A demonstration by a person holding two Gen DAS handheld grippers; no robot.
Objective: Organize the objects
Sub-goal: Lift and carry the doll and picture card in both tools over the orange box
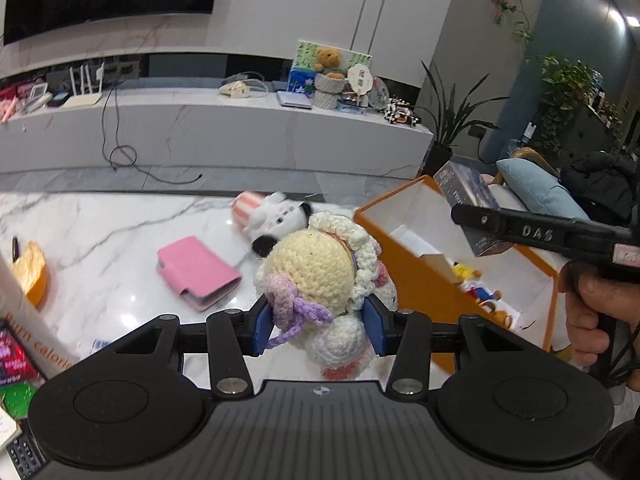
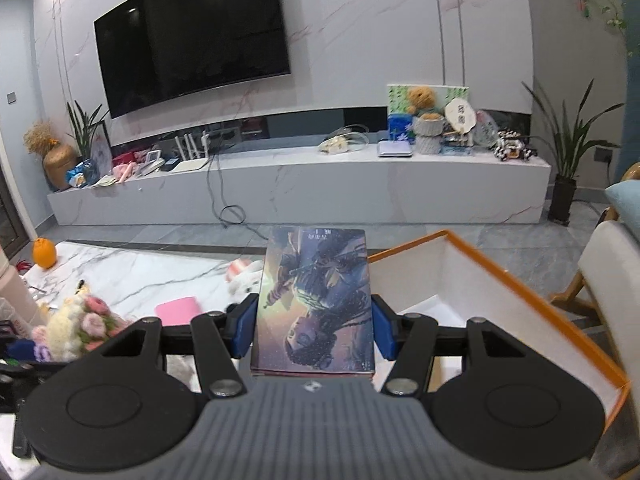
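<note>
My left gripper (image 1: 318, 326) is shut on a crocheted doll (image 1: 316, 276) with a cream head and a lilac bow, held above the marble table (image 1: 100, 232). My right gripper (image 2: 314, 328) is shut on a book (image 2: 316, 300) with a dark blue illustrated cover, held flat beside the orange box (image 2: 516, 280). In the left wrist view the right gripper's black finger (image 1: 532, 232) and the book (image 1: 466, 192) hang over the orange box (image 1: 384, 208), with a hand (image 1: 596, 312) on its handle. In the right wrist view the doll (image 2: 80, 328) appears at the lower left.
On the table lie a pink wallet (image 1: 196, 274), a white plush with a striped cup (image 1: 266, 216) and an orange object (image 1: 30, 272). Small toys (image 1: 476, 284) sit inside the box. Books (image 1: 24, 340) lie at the left. A TV console (image 2: 300, 188) stands across the floor.
</note>
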